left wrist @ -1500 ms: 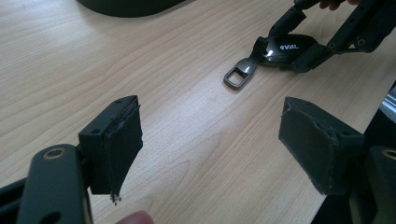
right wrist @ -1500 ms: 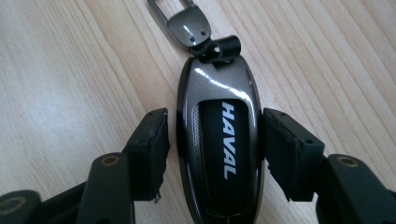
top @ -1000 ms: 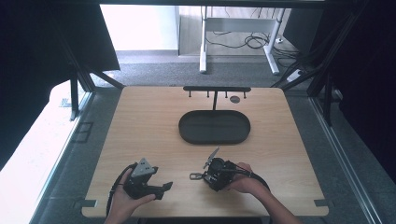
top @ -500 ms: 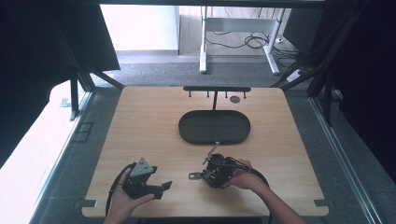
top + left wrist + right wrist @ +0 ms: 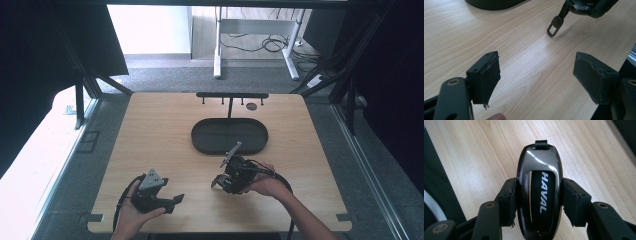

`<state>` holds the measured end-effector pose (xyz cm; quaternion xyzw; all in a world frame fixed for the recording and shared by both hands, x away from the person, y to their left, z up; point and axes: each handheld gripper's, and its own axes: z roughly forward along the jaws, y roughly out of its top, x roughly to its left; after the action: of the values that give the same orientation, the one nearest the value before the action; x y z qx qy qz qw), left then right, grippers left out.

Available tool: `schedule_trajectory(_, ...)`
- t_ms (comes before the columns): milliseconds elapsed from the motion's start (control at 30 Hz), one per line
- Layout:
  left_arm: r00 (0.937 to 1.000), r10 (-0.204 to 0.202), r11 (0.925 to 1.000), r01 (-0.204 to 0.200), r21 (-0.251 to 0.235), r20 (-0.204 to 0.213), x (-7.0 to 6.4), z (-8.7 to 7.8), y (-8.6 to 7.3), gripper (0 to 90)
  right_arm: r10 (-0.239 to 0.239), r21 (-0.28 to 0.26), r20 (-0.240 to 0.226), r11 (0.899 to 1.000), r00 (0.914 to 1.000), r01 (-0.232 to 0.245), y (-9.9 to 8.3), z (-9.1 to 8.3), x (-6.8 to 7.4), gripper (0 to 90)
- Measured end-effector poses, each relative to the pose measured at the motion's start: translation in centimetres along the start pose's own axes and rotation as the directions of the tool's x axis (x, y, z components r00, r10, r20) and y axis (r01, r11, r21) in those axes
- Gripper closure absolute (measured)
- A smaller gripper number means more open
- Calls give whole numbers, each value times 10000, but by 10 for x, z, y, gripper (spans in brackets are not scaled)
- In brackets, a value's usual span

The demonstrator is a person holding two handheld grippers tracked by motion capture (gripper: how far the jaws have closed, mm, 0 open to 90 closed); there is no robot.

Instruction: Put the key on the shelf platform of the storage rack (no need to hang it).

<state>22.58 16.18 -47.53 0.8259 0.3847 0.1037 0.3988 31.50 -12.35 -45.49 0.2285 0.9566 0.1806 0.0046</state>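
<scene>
Table [image 5: 150,130] w/ black oval tray [image 5: 229,135] centre. Your left gripper [image 5: 536,75], well front-left of tray, jaws wide, empty. Your right gripper [image 5: 537,200], just in front of tray, clamps the HAVAL key fob [image 5: 539,192] by its sides, above the wood.

My table [image 5: 150,130] is a light wooden top with a visible grain, its corners squared and small notches cut near the two near corners. A black oval tray [image 5: 229,136] lies flat on it, a little past the middle toward the far edge. Just behind the tray, along the far edge, a black rack [image 5: 232,95] with small pegs stands on a thin post.
</scene>
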Motion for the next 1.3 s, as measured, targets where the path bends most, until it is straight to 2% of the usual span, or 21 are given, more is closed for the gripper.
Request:
schedule_trajectory(667,9999,96,9999,-96,69,66,-3,3,1,218,9,-843,310,9964,9995,17,21,-47,-20,496)
schedule_trajectory(933,10000,6,10000,-7,-71,-6,-1,0,1,219,-2,-850,420,9964,9991,37,28,-55,-29,495)
schedule_trajectory(1300,9999,-64,9996,62,-259,-92,0,-2,2,219,240,-967,535,9951,9983,-187,38,-62,-52,496)
